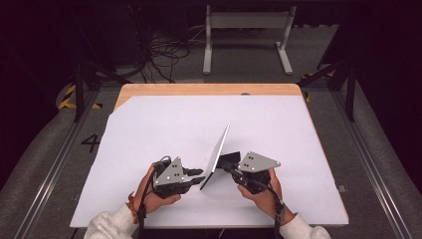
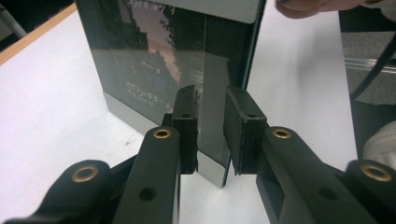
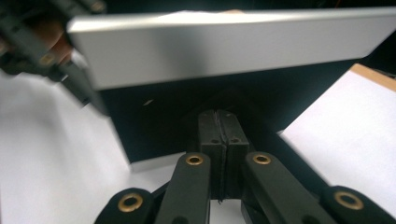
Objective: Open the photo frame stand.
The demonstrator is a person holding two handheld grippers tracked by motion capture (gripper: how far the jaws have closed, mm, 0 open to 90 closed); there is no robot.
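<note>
One thin, flat, rectangular panel [image 1: 217, 153] stood on its lower edge near the front middle of the surface [image 1: 164, 124], leaning toward the person's right. One face was dark, glossy glass that mirrored its surroundings; the other was smooth brushed silver metal, and a pale metal band ran along the bottom and the near edge [image 2: 212, 163]. The surface was covered by one matte white sheet, with a strip of light wood showing at the far side.

Two hand-held grippers, both of black plastic with brass-ringed screw holes, flanked the panel. Each carried a grey three-cornered plate. The left hand-held gripper [image 2: 211, 128] had its jaws set around the panel's near lower corner, one ribbed pad [image 2: 187, 121] on the glass side and one behind; small gaps showed, so a firm clamp could not be told. The right hand-held gripper [image 3: 218, 140] had its jaws pressed together with nothing between them, their tips against the panel's dark face
</note>
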